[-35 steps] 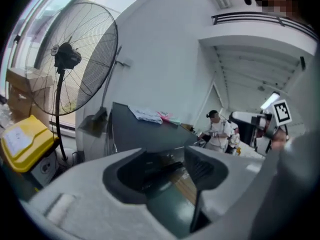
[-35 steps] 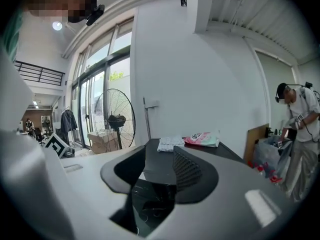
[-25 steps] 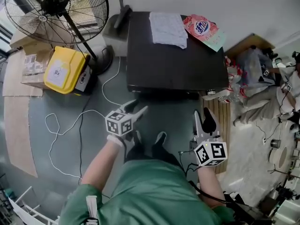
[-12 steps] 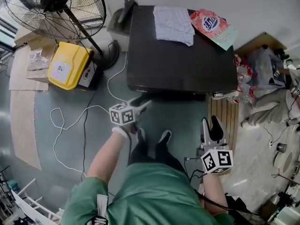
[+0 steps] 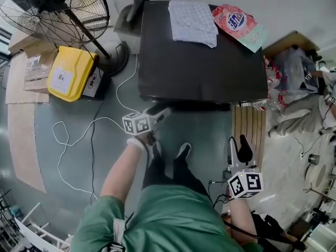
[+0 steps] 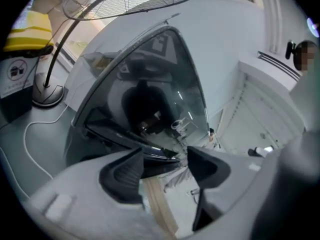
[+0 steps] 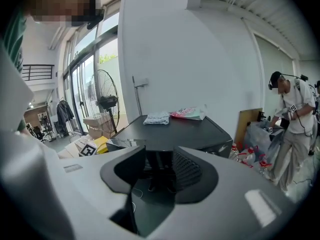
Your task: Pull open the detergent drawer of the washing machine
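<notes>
**Visitor:** Claws first: how does each one stand?

**Onlooker:** Left claw (image 6: pixel 165 158): dark pads spread, nothing pinched. A glossy dark edge of the washing machine (image 5: pixel 199 62) shows beyond the gap. Seen from above, its tips lie right at the machine's front edge, toward the left corner; I cannot tell whether they touch it. Right claw (image 7: pixel 159 159): pads likewise apart and empty. It is held nearer the person and well clear of the machine, over the floor (image 5: pixel 205 130) beside a strip of wooden slats (image 5: pixel 247 127).

**Visitor:** And the detergent drawer?

**Onlooker:** It cannot be picked out in any view. From above only the machine's dark top surface shows, and the front panel drops out of sight beneath that edge. The left claw's own view gives a tilted, reflective stretch of the front with no drawer outline that I can read.

**Visitor:** What surrounds the machine?

**Onlooker:** On the top surface a pale checked cloth (image 5: pixel 194 22) lies at the back. A pink detergent packet (image 5: pixel 239 22) overhangs the back right corner. To the left are a standing fan (image 5: pixel 52 9) and a yellow case (image 5: pixel 65 72) on the floor. A white cable (image 5: pixel 68 140) loops across the grey floor. Far right, in the right claw's view, a second person (image 7: pixel 292 119) stands beside some bags.
</notes>
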`<state>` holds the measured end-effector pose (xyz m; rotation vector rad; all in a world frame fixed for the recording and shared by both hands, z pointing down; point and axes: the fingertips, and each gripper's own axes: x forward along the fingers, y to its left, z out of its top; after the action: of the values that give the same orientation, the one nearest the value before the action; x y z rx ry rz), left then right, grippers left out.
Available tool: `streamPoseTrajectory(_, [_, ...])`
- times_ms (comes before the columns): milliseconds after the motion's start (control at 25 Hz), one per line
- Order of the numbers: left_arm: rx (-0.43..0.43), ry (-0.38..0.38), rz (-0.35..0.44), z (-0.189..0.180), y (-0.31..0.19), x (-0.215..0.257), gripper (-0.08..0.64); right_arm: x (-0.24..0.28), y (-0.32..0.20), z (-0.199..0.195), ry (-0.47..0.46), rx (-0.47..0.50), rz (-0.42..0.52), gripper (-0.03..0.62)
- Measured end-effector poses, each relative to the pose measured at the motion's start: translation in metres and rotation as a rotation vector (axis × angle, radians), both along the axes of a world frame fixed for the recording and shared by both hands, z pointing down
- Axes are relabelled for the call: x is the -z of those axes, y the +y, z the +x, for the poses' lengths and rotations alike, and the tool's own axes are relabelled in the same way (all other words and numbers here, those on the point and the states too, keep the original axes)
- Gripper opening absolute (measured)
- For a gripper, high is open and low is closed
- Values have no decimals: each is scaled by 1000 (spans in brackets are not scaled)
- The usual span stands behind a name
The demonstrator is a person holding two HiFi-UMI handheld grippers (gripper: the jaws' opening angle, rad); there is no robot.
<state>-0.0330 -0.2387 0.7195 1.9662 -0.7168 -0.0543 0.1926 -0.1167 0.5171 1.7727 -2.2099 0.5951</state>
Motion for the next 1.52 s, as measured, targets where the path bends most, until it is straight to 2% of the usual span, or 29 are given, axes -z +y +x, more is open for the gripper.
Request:
streamPoseTrajectory(280, [18,42,-6,-6,-14,-1,302,0,1,-17,-15,13,-4,157])
streamPoseTrajectory(560, [21,177,21,-2,-23,12,356,-6,10,-26,-21,15,-42,156])
streamPoseTrajectory(720, [2,162,25,-1,-24,9,334,-9,12,-26,-23,15,-31,157])
streamPoseTrajectory(880, [-1,189,21,-1,-23,12,334,-8,18,-28,-26,0,-35,157])
streamPoseTrajectory(1160, [23,210,22,-3,-23,12,329,-4,33,-34,-30,11,-19,158])
streamPoseTrajectory(1360, [48,213,37,-2,-22,14,331,-5,46,-28,-31,-5,-22,156])
streamPoseTrajectory(1520, [64,243,36,-4,-19,16,320,-8,54,-23,-47,-28,-39,156])
